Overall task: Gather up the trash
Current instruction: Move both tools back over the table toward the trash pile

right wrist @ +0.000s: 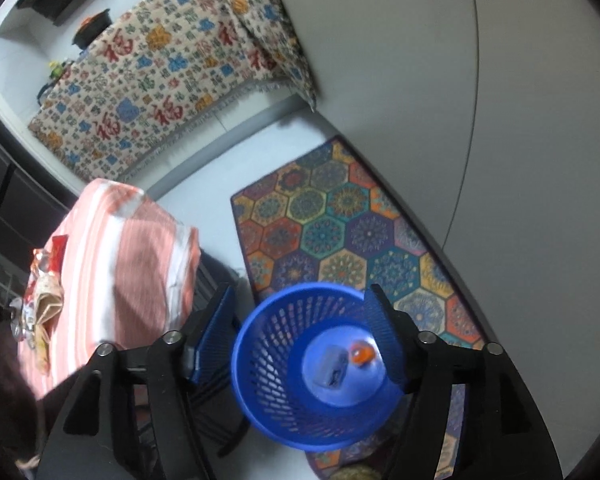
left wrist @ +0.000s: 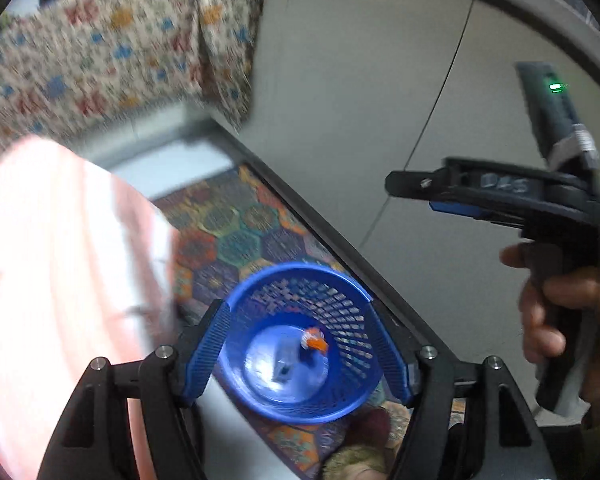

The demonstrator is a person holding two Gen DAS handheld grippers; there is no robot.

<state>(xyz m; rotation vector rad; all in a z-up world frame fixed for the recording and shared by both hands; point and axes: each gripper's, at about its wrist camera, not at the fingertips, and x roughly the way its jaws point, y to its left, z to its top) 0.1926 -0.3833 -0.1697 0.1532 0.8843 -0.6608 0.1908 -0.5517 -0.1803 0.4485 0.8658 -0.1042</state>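
Showing litter [right wrist: 40, 300] on striped cloth [right wrist: 112, 264], right view only, left blurred

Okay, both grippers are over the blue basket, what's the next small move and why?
Probably swing the right gripper back to the striped cloth table. Both grippers stand open and empty above the blue mesh basket, an orange wrapper and a clear packet already lie at its bottom, and more crumpled wrappers wait on that table.

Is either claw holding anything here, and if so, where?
Nothing is held: left claw and right claw are open above the blue basket.
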